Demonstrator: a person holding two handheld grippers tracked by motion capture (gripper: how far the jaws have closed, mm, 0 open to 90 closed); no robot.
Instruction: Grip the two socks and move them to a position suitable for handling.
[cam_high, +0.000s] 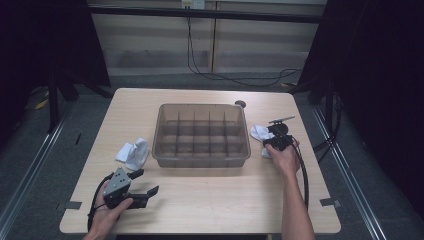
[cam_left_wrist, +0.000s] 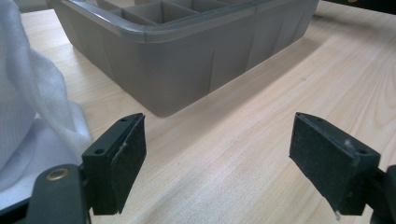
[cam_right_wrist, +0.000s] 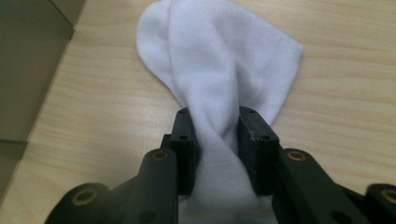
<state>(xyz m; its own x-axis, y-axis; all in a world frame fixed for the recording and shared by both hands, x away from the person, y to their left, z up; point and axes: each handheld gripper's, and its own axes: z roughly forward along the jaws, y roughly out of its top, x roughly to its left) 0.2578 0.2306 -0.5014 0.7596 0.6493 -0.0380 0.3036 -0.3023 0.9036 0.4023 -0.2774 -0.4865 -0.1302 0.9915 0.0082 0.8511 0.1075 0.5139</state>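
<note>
A white sock (cam_right_wrist: 219, 65) is pinched between the jaws of the right gripper (cam_right_wrist: 215, 140), its fabric bunched and squeezed into a narrow waist where the pads press on it, and it is seen lying on the wooden table (cam_high: 210, 200) just beside the right end wall of the grey divided bin (cam_high: 201, 134). The left gripper (cam_left_wrist: 217, 158) is held with its jaws spread wide and nothing between them, near the front left corner of the bin. A second white sock (cam_high: 134, 153) is left lying just beside the bin's left wall.
</note>
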